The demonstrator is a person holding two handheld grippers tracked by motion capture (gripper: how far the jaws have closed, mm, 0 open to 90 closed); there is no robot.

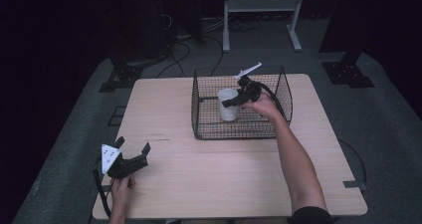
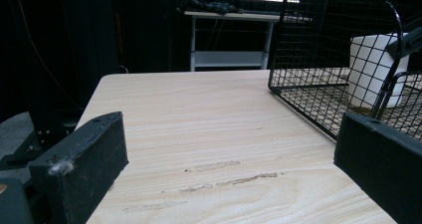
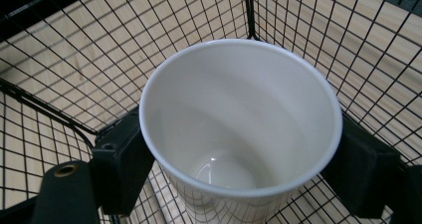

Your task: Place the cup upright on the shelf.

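The right tool [image 1: 233,103] reaches into the wire basket [image 1: 283,87] on the far half of the bench [image 1: 209,184] and is clenched on the white cup [image 1: 227,104], one black jaw pressed to each side of its wall just under the rim. The cup stands upright and empty inside the basket, near its middle. The left tool [image 1: 133,149] rests low at the bench's near left corner, well apart from the basket, jaws spread wide with nothing between them.
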